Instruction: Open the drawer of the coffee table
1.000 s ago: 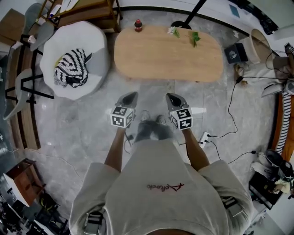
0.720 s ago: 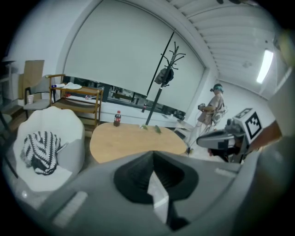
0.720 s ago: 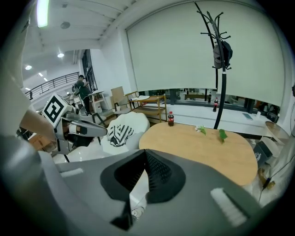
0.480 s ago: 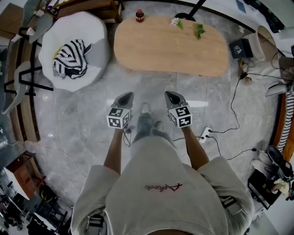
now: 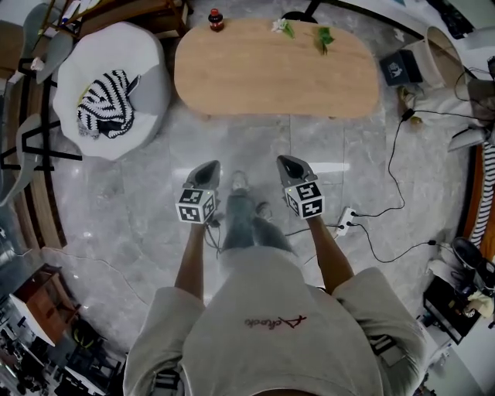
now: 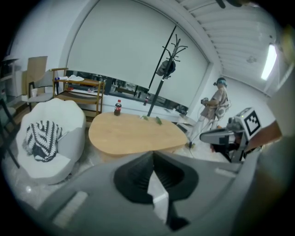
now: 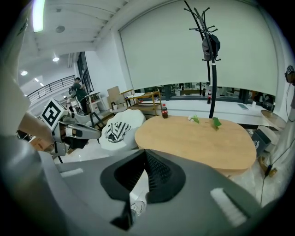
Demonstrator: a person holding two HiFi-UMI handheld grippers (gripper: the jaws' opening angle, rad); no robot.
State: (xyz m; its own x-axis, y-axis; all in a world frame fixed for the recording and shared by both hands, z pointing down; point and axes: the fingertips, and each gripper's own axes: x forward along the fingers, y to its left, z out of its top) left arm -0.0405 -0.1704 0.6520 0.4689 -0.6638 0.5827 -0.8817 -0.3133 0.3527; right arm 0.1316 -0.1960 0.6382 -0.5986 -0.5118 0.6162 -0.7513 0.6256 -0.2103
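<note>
The oval wooden coffee table (image 5: 274,69) stands on the grey floor ahead of me; no drawer shows in any view. My left gripper (image 5: 210,165) and right gripper (image 5: 285,160) hang side by side above the floor, well short of the table's near edge. Both are shut with nothing between the jaws. In the left gripper view the closed jaws (image 6: 153,154) point at the table (image 6: 138,133). The right gripper's closed jaws (image 7: 145,152) point at the table (image 7: 198,138) too. My legs and shoes show between the two grippers.
A white beanbag chair (image 5: 147,93) with a striped cloth (image 5: 104,104) sits left of the table. A cola bottle (image 5: 216,19) and green sprigs (image 5: 321,36) lie on the tabletop. A power strip (image 5: 344,224) and cables run along the floor at right. A coat stand (image 6: 163,69) rises behind the table.
Both grippers have sunk a little, still side by side and shut. The table and beanbag have slid up and to the left in the head view.
</note>
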